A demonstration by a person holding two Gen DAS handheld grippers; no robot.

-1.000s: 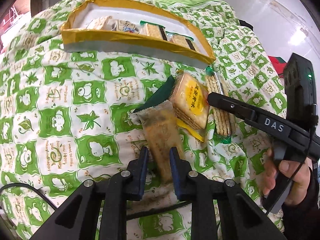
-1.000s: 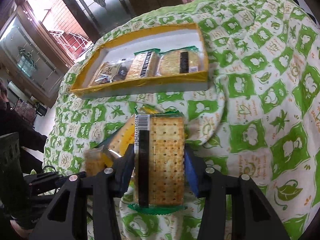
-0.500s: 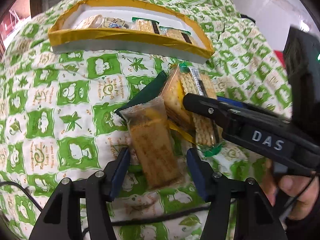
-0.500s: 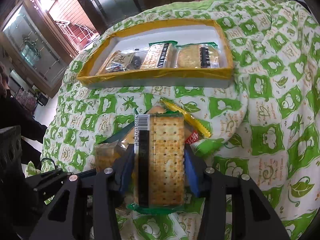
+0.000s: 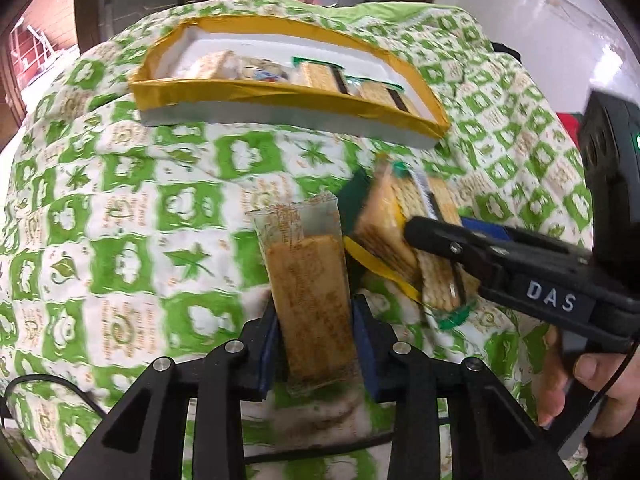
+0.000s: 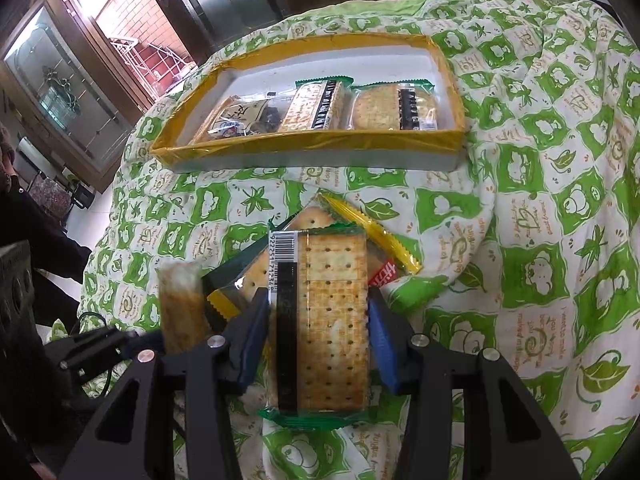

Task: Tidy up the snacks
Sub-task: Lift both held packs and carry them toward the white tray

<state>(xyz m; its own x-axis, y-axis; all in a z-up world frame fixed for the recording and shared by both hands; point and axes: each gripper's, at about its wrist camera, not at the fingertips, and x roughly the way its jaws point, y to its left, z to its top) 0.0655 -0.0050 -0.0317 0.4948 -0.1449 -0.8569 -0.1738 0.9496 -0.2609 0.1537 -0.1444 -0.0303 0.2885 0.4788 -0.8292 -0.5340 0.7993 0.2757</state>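
Observation:
A brown biscuit packet [image 5: 308, 272] in clear wrap stands between the blue pads of my left gripper [image 5: 316, 316]; the jaws are closing and the pads press its sides. My right gripper [image 6: 318, 300] is shut on a green-edged cracker packet [image 6: 332, 312] with a barcode strip. That packet sits over a small pile: a yellow-wrapped cracker packet [image 6: 316, 216], a yellow stick [image 6: 372, 236] and a dark green packet [image 5: 356, 196]. The left wrist view shows a right gripper finger [image 5: 440, 236] over this pile. A yellow-rimmed white tray [image 6: 320, 142] lies beyond, holding three packets.
A green-and-white patterned cloth [image 6: 540, 200] covers the rounded surface and falls away at its edges. A person's hand [image 5: 592, 376] holds the right gripper's handle. A black cable [image 5: 24, 384] runs at the near left. Glass doors and a cabinet [image 6: 60, 92] stand behind.
My left jaws opened wide around the brown biscuit packet, then came together on its sides. The right gripper kept its hold on the cracker packet and hardly moved.

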